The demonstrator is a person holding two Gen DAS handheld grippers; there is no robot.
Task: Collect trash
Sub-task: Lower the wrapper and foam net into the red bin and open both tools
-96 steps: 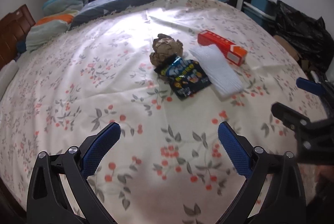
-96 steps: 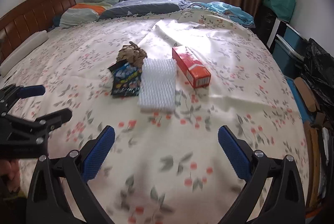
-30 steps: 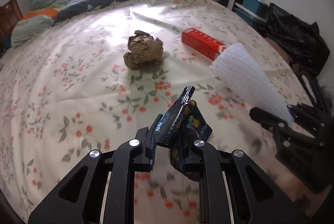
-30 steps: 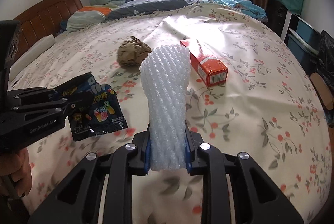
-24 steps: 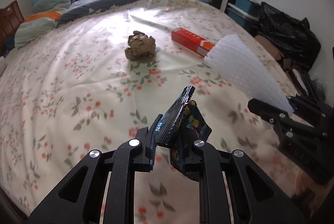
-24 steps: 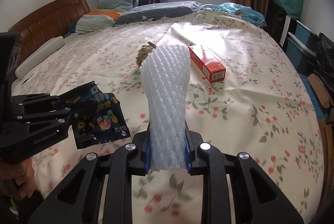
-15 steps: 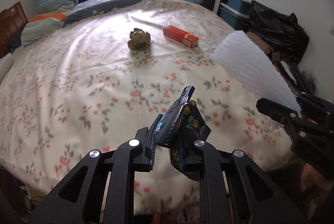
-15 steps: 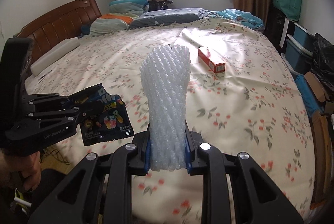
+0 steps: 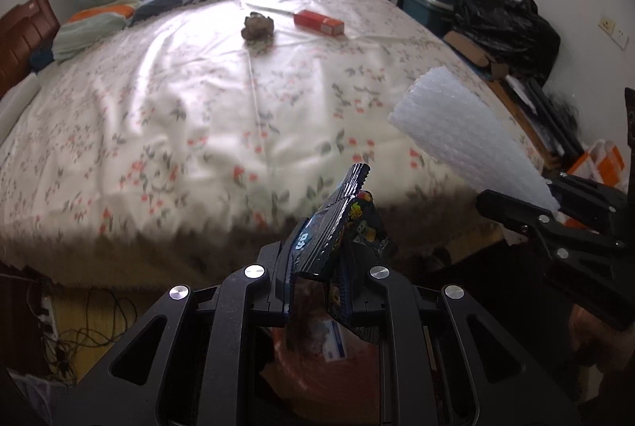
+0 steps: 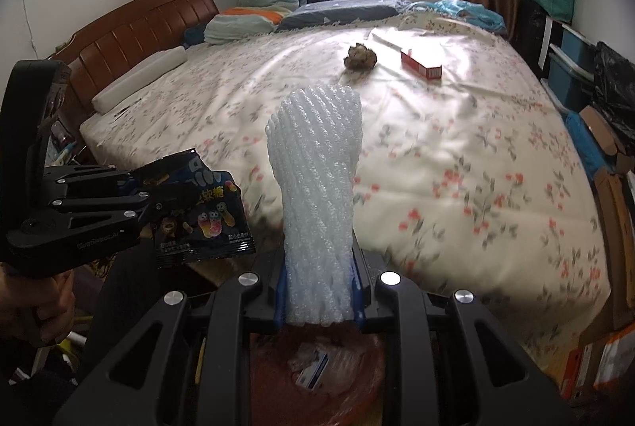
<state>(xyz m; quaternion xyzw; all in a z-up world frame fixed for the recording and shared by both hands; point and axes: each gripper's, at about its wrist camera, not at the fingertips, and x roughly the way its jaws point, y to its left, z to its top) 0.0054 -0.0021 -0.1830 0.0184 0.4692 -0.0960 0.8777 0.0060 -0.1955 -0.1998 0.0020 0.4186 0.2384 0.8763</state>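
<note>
White foam netting (image 10: 317, 195) stands clamped in my right gripper (image 10: 319, 297); my left gripper (image 9: 319, 269) pinches a dark candy wrapper (image 9: 341, 219). Both hang over an orange bin (image 10: 317, 378) at 6 o'clock; crumpled paper (image 9: 258, 26) and a red box (image 9: 318, 22) lie on the bed (image 9: 178, 108) at 12.
</note>
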